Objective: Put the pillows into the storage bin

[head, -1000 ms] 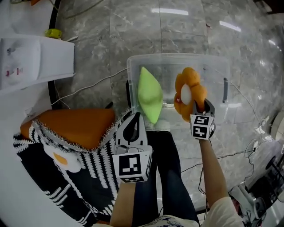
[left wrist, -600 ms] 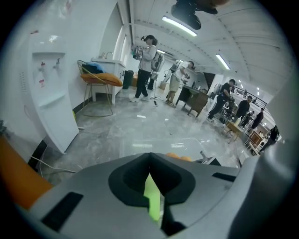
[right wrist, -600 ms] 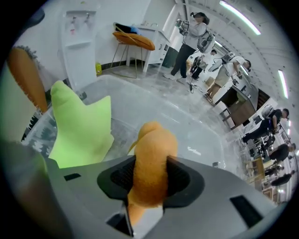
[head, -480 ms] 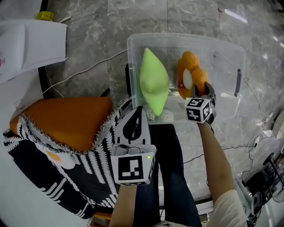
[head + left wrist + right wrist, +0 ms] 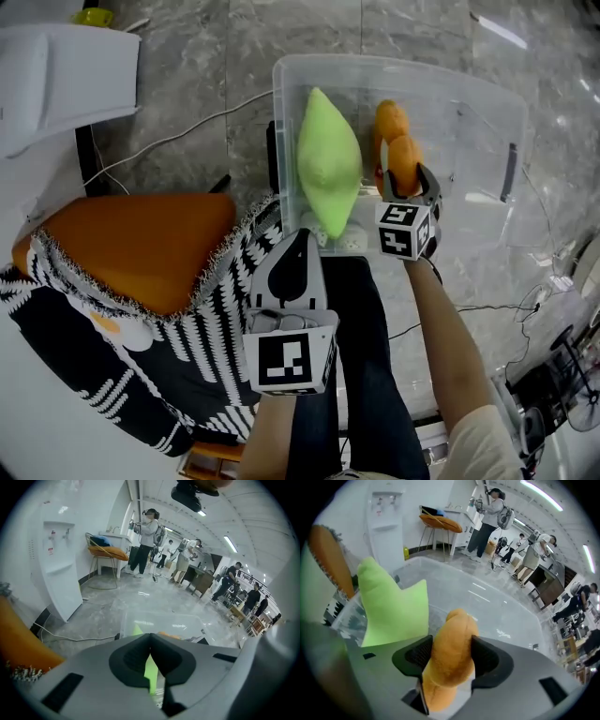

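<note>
Right gripper (image 5: 403, 178) was just loosening its jaws on the orange pillow (image 5: 397, 150) in the bin (image 5: 487, 103); left gripper (image 5: 298, 251) clenched, empty.

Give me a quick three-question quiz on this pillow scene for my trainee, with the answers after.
1. True or false: the green pillow stands inside the storage bin.
2. What is between the jaws of the right tool: A the orange flower pillow, B a cable, C nothing?
3. Fill in: the jaws of the left tool are ____.
Key: 1 true; 2 A, the jaws have just been opening but are still on it; 3 together.
</note>
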Action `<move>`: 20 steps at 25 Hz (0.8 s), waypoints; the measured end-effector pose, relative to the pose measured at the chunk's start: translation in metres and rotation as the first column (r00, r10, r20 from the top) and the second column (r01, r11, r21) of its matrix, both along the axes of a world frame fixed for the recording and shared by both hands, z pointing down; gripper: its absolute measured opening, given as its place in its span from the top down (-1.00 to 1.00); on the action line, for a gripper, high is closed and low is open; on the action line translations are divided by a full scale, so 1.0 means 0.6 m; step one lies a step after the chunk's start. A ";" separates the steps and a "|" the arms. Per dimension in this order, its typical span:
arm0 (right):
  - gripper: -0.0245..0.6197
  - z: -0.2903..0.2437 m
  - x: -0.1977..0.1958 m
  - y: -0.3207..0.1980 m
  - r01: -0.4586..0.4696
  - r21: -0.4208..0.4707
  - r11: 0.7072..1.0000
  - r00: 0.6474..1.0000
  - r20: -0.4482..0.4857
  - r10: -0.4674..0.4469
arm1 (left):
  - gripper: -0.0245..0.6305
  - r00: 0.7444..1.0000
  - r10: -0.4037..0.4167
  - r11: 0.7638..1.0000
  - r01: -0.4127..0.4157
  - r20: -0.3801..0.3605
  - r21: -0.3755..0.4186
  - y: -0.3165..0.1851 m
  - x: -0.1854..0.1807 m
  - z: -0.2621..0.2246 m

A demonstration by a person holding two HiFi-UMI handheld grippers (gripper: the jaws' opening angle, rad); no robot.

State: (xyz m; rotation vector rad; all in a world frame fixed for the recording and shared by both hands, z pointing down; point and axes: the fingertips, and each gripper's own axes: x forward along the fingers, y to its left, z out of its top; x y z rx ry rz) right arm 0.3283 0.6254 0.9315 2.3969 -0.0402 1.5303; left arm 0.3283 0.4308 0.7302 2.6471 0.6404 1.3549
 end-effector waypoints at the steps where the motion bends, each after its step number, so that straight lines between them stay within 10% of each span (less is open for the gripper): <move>1: 0.04 -0.007 0.001 -0.017 -0.005 0.047 0.999 1.000 -0.013 0.006 | 0.88 1.000 -0.004 1.000 0.004 0.002 0.004 -0.002 -0.003 -0.002; 9: -0.20 -0.137 0.011 -0.080 -0.108 0.259 0.960 0.984 -0.107 0.140 | 0.88 0.997 -0.053 0.998 0.055 -0.056 0.029 -0.035 0.011 -0.075; 20: -0.08 -0.575 0.010 -0.100 -0.087 0.423 0.902 0.914 -0.327 0.241 | 0.88 0.959 -0.149 0.986 0.162 -0.242 0.034 -0.087 0.030 -0.363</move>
